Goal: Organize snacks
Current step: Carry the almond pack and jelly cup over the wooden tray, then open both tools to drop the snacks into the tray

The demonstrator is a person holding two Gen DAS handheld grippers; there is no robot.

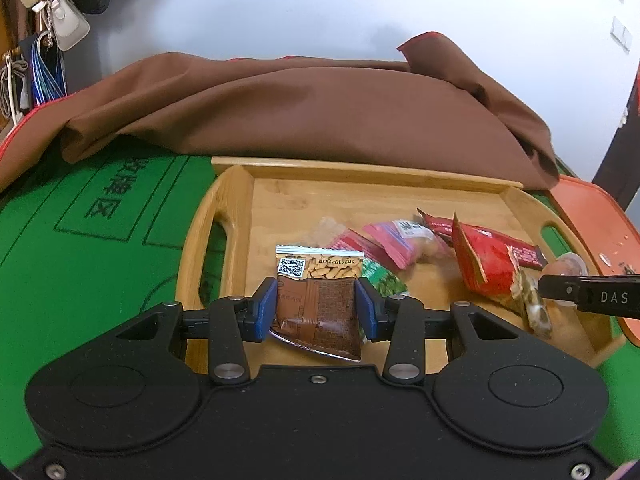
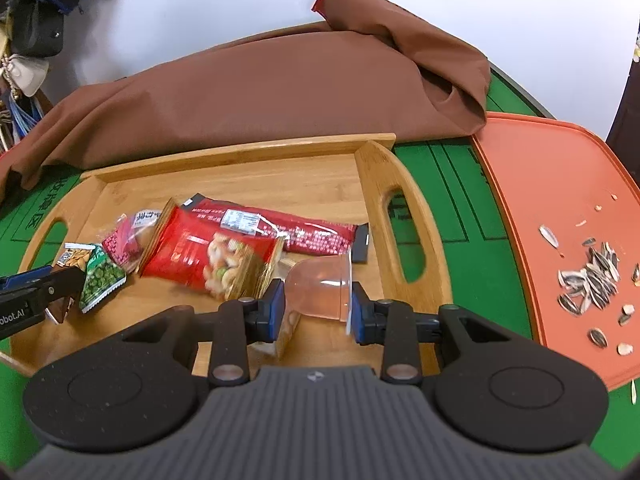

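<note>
A brown peanut packet (image 1: 318, 304) with a clear window sits between the blue pads of my left gripper (image 1: 316, 306), which is shut on it above the near part of the wooden tray (image 1: 344, 192). My right gripper (image 2: 318, 308) is shut on a clear jelly cup (image 2: 320, 290), held on its side over the tray (image 2: 248, 176). On the tray lie a red nut bag (image 2: 204, 254), a long dark-red packet (image 2: 288, 226), a green pea packet (image 2: 100, 276) and pink wrapped snacks (image 1: 384, 240). The right gripper's finger (image 1: 588, 294) shows at the left wrist view's right edge.
A brown cloth (image 1: 300, 108) is heaped behind the tray on the green felt table (image 1: 80, 264). An orange board (image 2: 560, 208) to the tray's right carries several sunflower seeds and shells (image 2: 592, 280). Bags hang on the wall at far left (image 1: 68, 20).
</note>
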